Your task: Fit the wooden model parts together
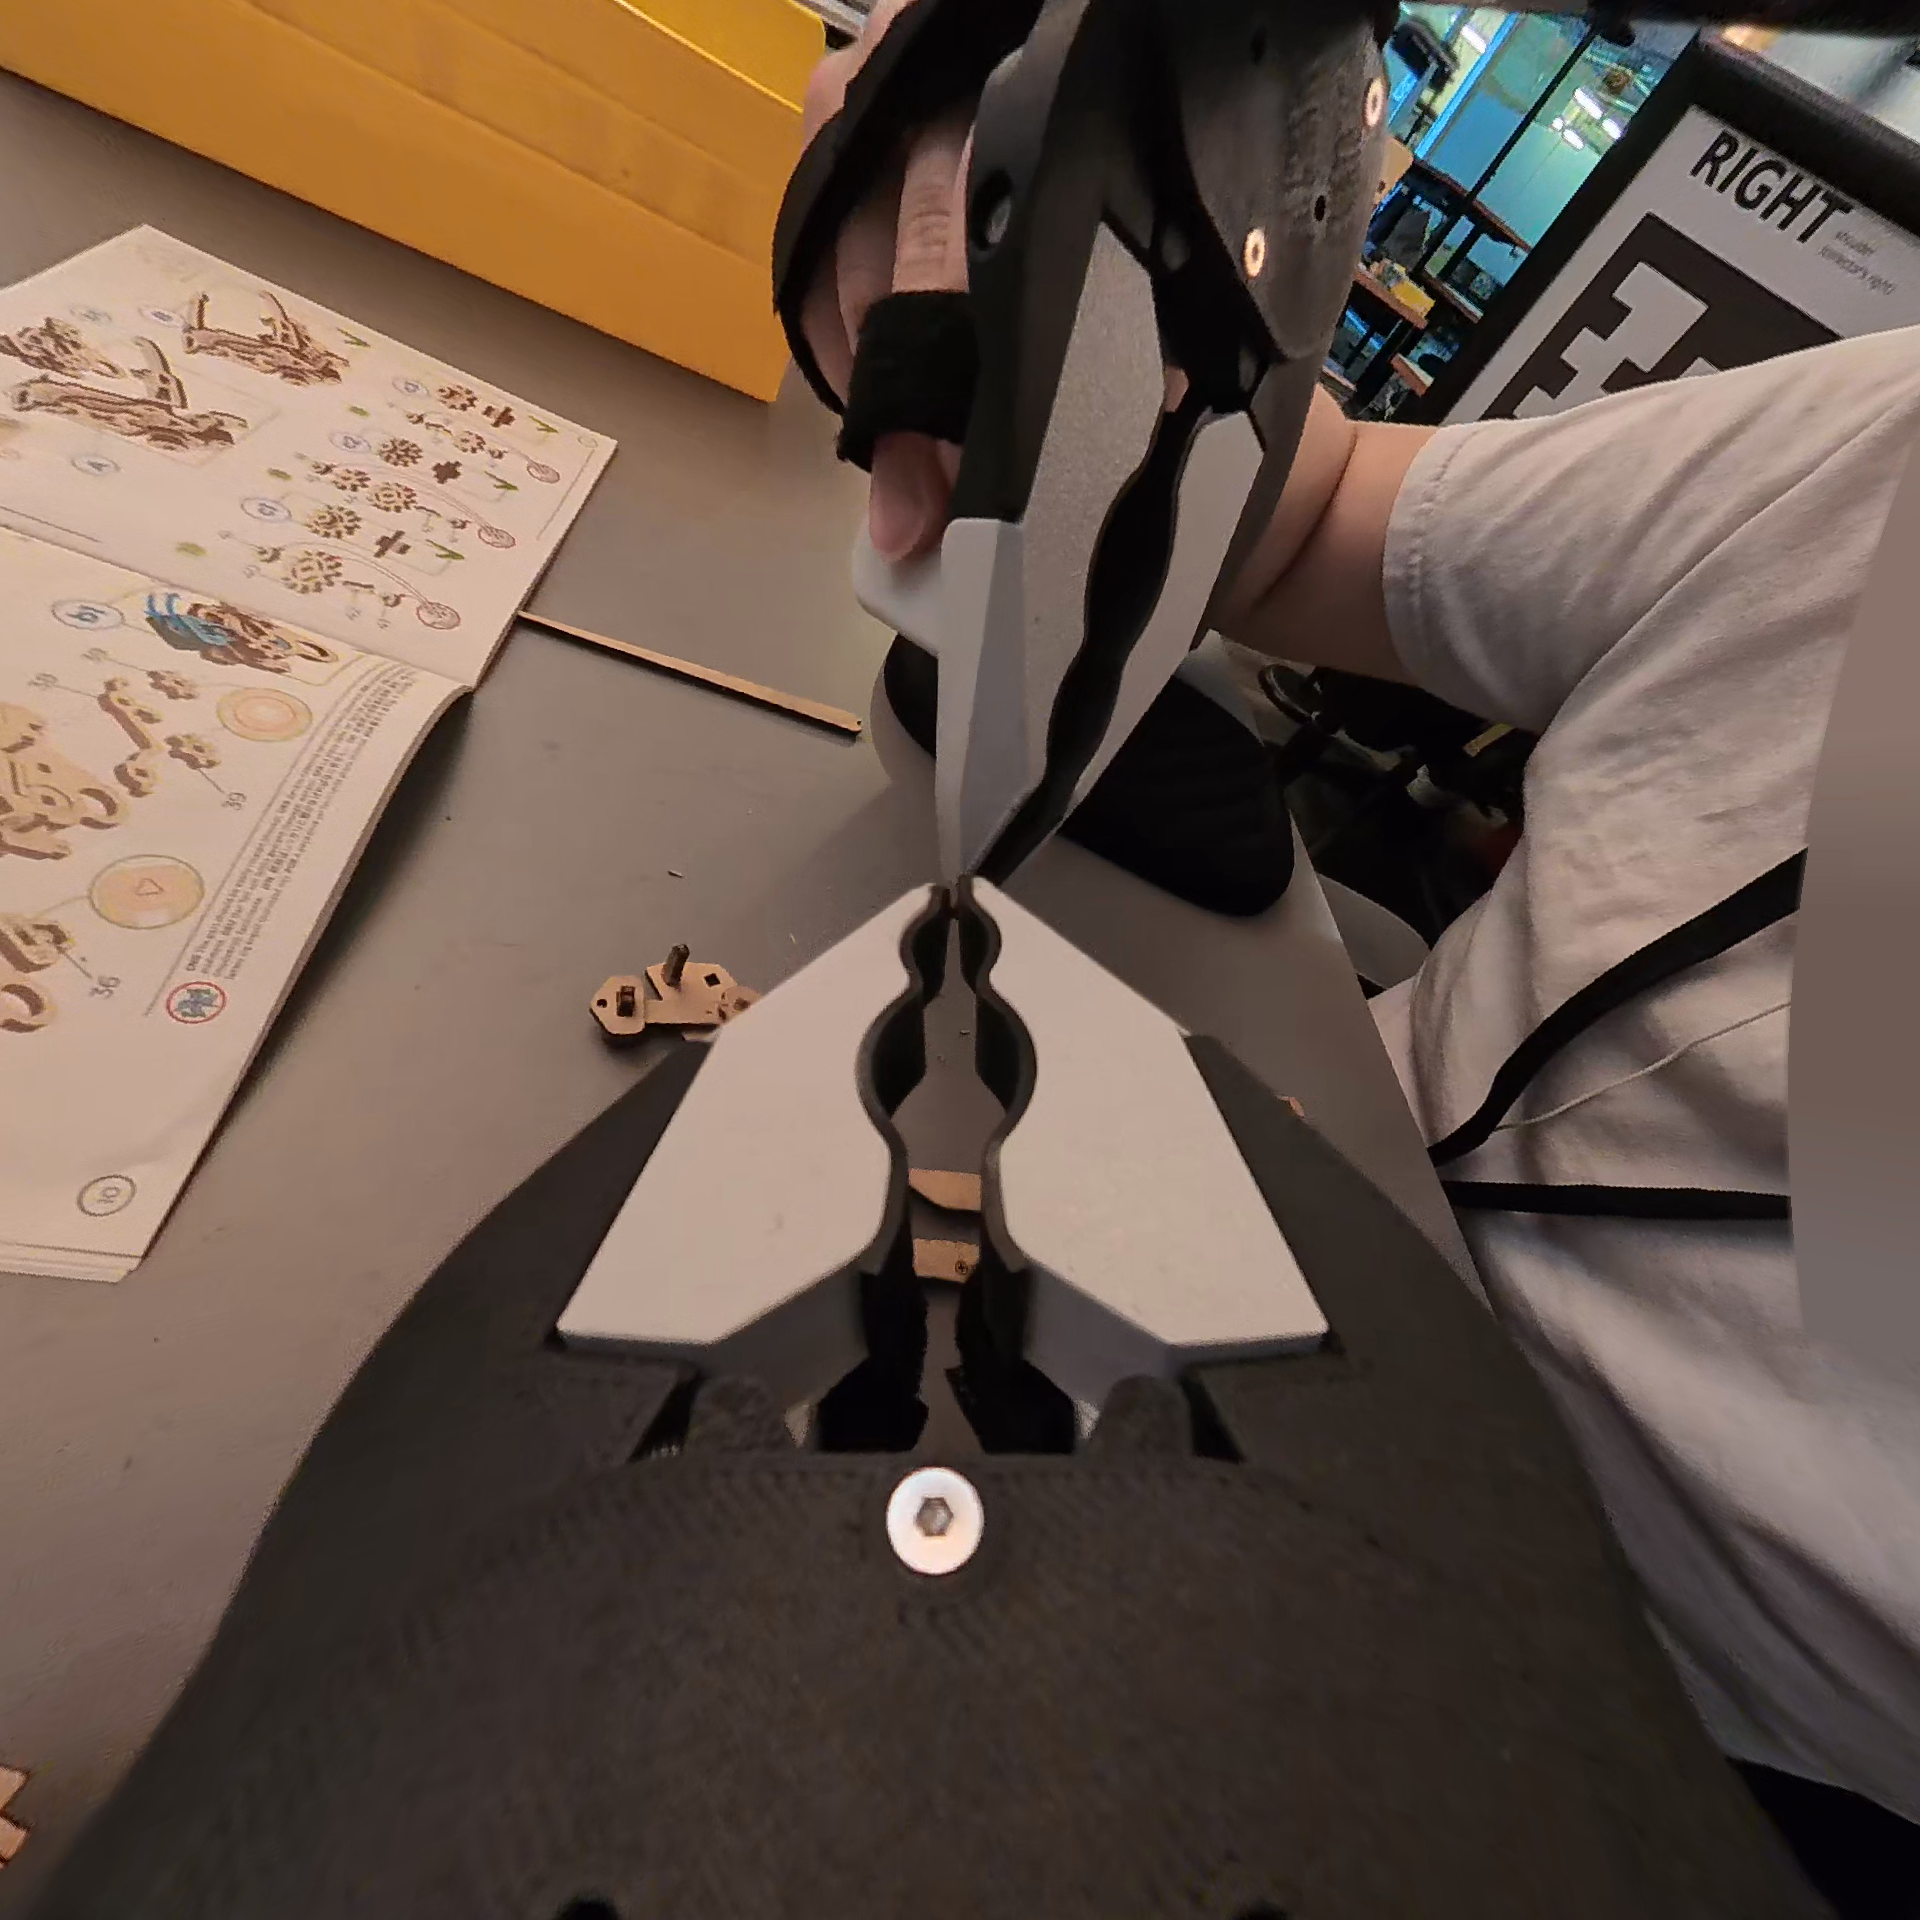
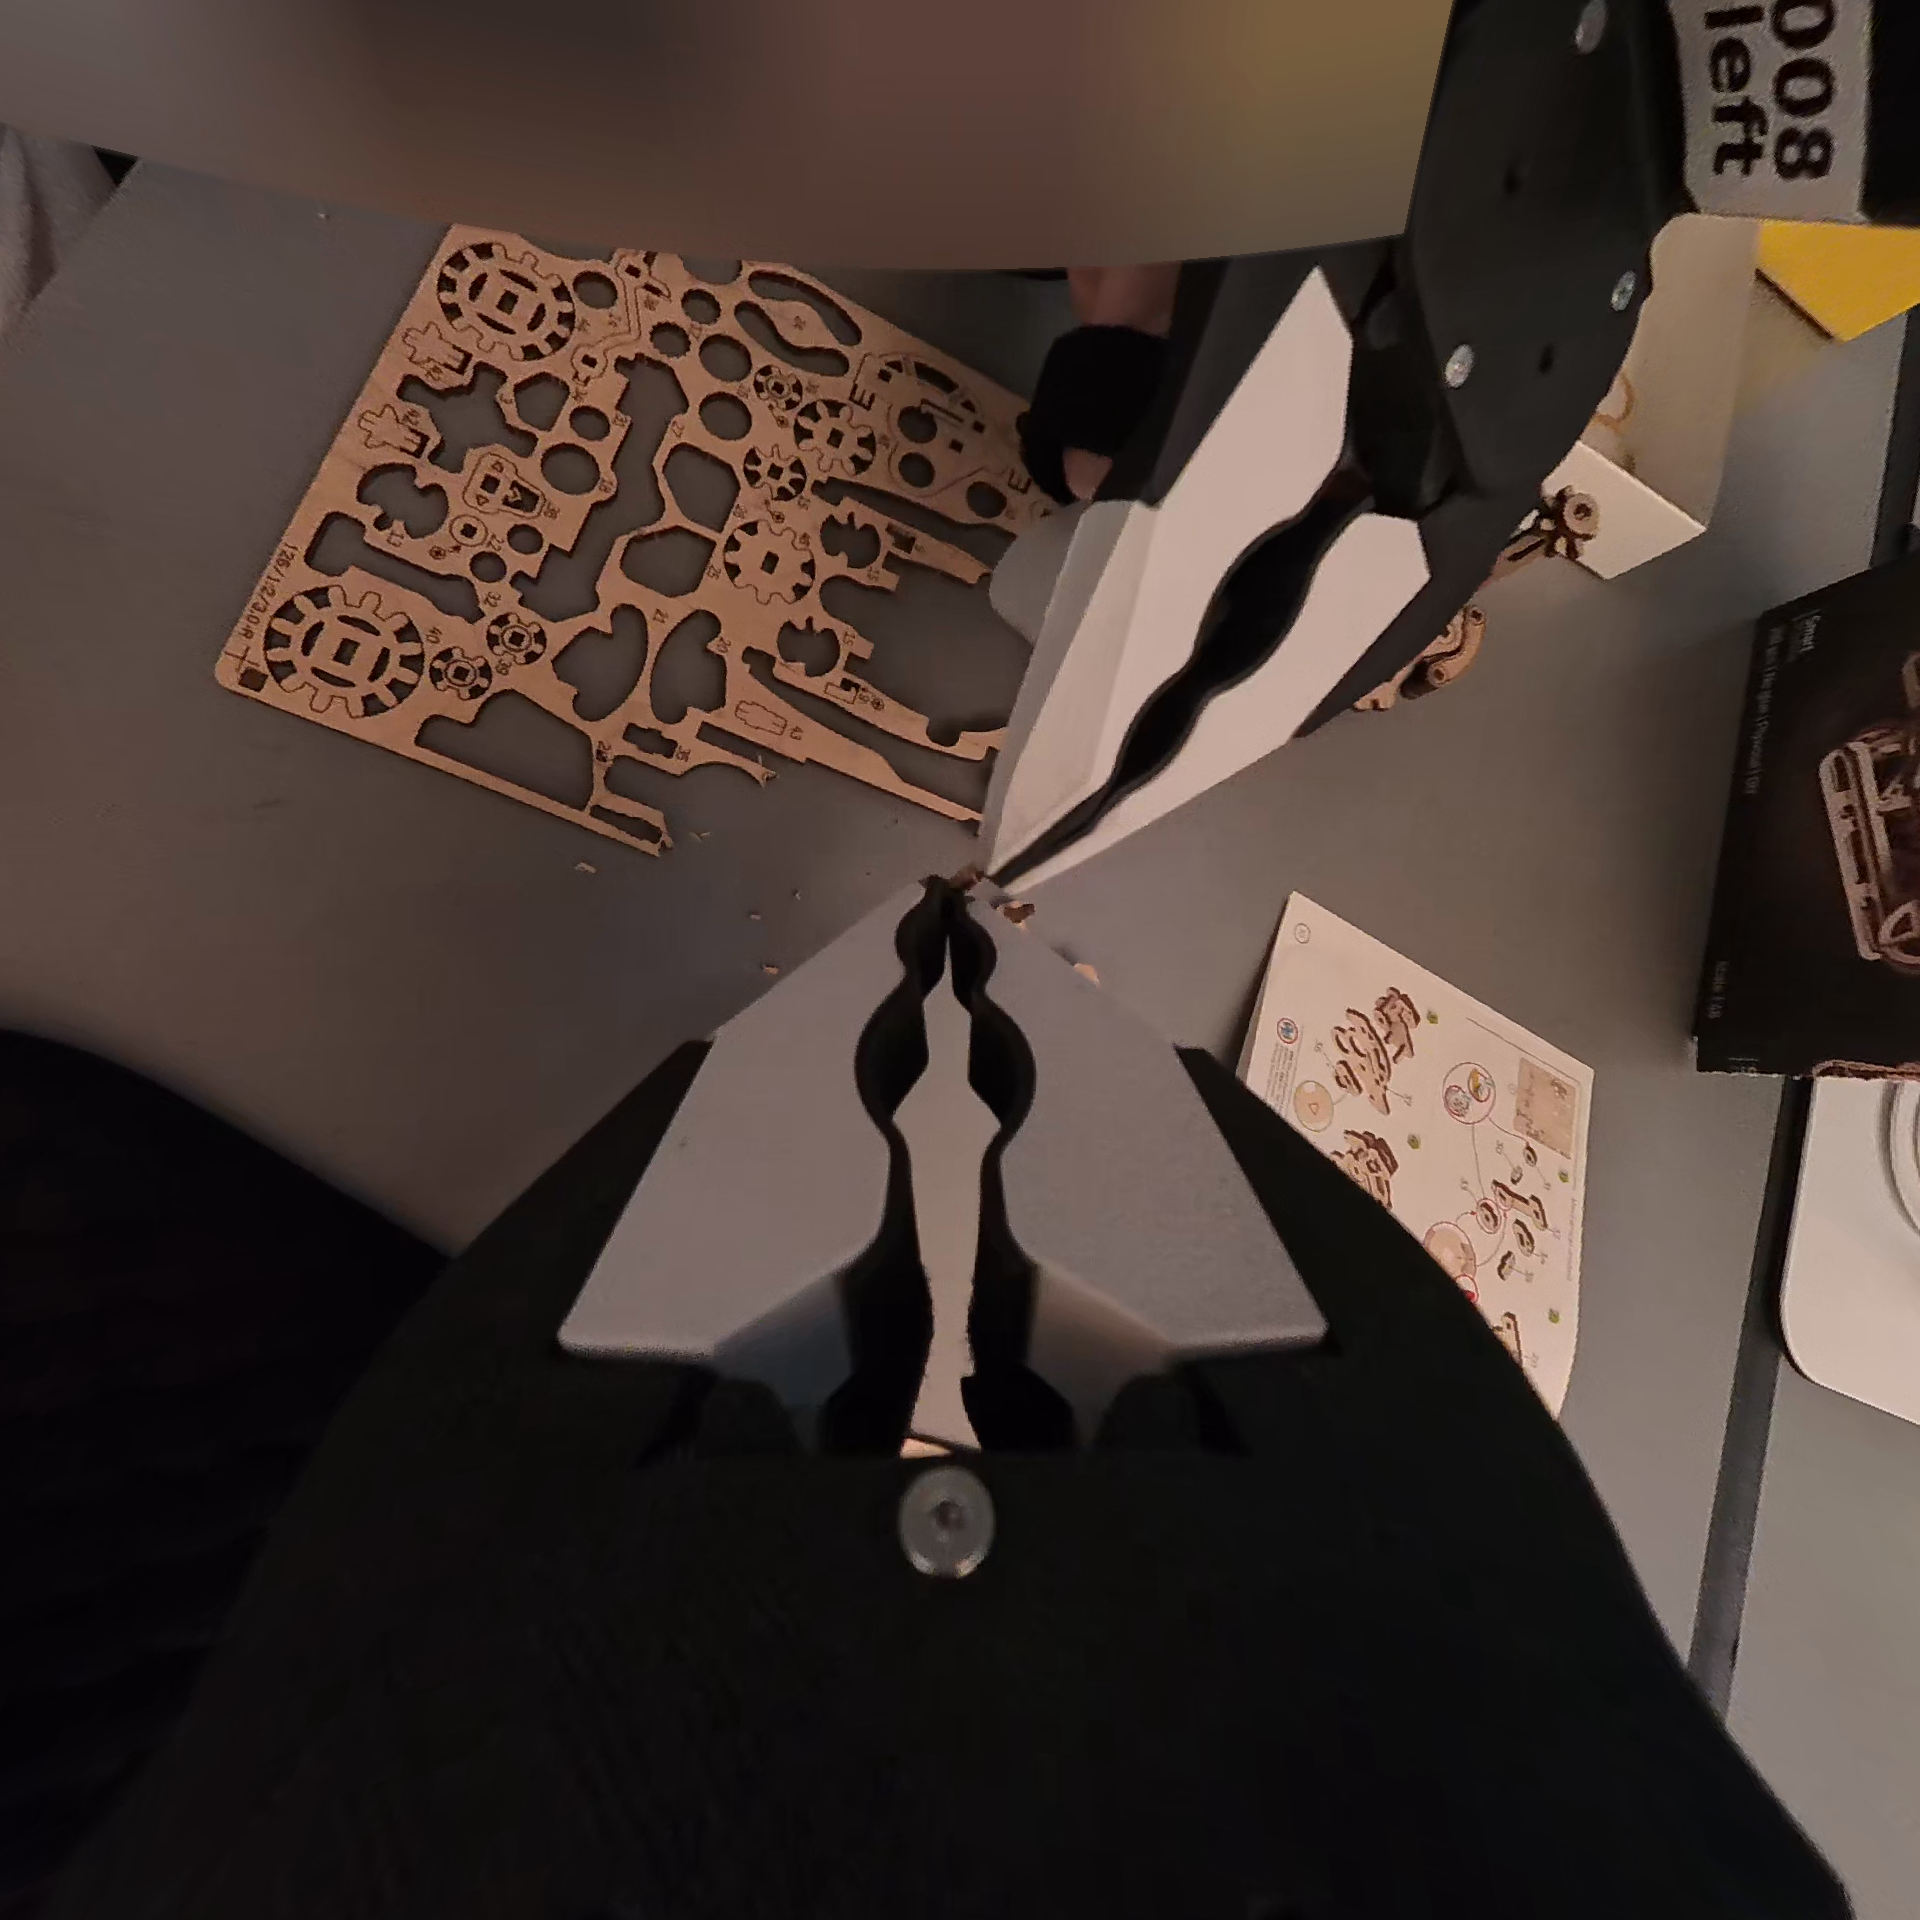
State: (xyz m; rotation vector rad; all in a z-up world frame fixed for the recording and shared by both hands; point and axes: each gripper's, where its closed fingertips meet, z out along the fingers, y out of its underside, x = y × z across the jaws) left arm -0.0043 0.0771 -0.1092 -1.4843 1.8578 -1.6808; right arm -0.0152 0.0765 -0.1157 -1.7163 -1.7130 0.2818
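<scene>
My two grippers meet tip to tip above the grey table (image 1: 540,831). In the right wrist view a tiny wooden piece (image 2: 968,881) sits just where the tips meet. My right gripper (image 2: 943,889) is shut, with its tips on one end of the piece. My left gripper (image 2: 995,871) comes in from the upper right, shut on the other end. In the left wrist view my left gripper (image 1: 951,896) is shut, and the right gripper (image 1: 964,868) comes down from above, held by a hand. The piece barely shows there.
An open instruction booklet (image 1: 208,675), a yellow box (image 1: 520,156), a thin wooden strip (image 1: 691,670) and a small wooden sub-assembly (image 1: 665,997) lie on the left. A punched-out wooden sheet (image 2: 623,540), a leaflet (image 2: 1423,1132), a black box (image 2: 1829,831) and wood crumbs (image 2: 1018,912) also show.
</scene>
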